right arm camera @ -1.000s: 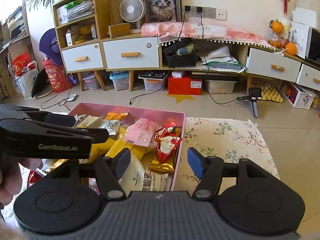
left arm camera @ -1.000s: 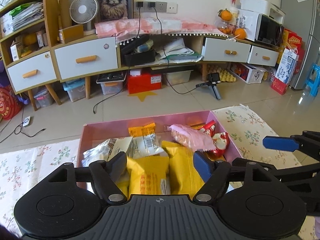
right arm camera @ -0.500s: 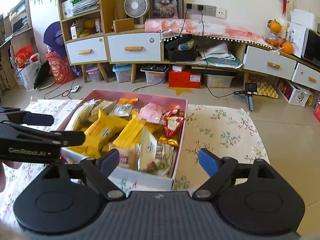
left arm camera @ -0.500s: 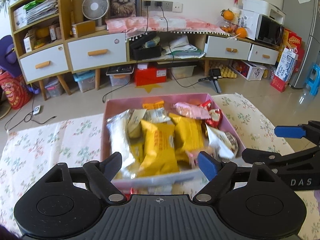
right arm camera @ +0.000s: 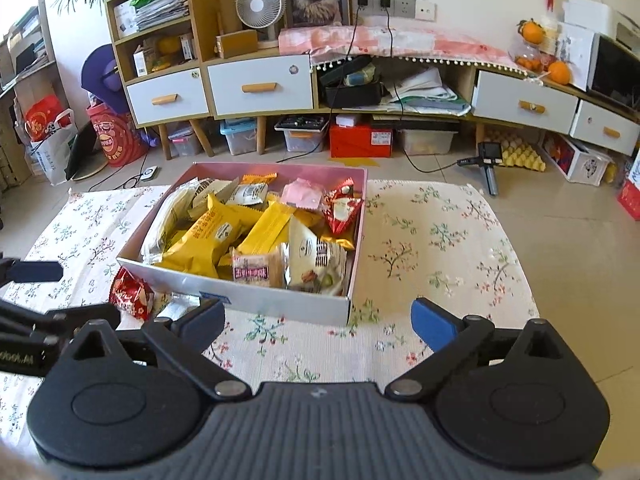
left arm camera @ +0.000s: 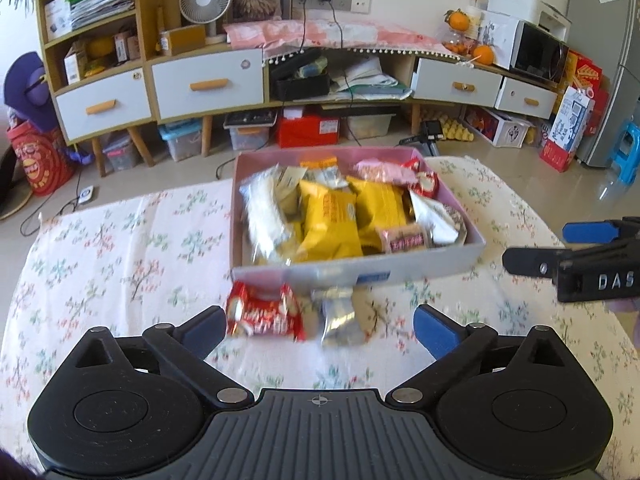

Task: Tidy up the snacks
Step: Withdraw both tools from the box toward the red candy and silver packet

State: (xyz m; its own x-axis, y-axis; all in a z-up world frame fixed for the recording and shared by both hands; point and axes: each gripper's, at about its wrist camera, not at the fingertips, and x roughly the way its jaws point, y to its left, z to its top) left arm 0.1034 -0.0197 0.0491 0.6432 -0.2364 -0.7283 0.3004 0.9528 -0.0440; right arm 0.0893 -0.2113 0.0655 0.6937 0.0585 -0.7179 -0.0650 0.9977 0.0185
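Observation:
A pink box [left arm camera: 400, 270] full of snack packets, mostly yellow ones [left arm camera: 328, 220], sits on a floral cloth. It also shows in the right wrist view [right arm camera: 280, 300]. A red packet [left arm camera: 264, 314] and a silver packet [left arm camera: 340, 318] lie on the cloth just in front of the box. The red packet also shows in the right wrist view [right arm camera: 130, 292]. My left gripper [left arm camera: 316, 328] is open and empty, hovering above these two loose packets. My right gripper [right arm camera: 316, 318] is open and empty, in front of the box's near wall.
The floral cloth [left arm camera: 120, 248] covers the low table. Beyond it is tiled floor with a long cabinet [left arm camera: 208, 84], storage bins, cables and a small tripod camera [right arm camera: 488, 160]. The right gripper's fingers [left arm camera: 588, 232] show at the right of the left view.
Both grippers have pulled back and up from the box, so the whole box and the cloth in front now show. Two loose packets have come into view. Both stay open.

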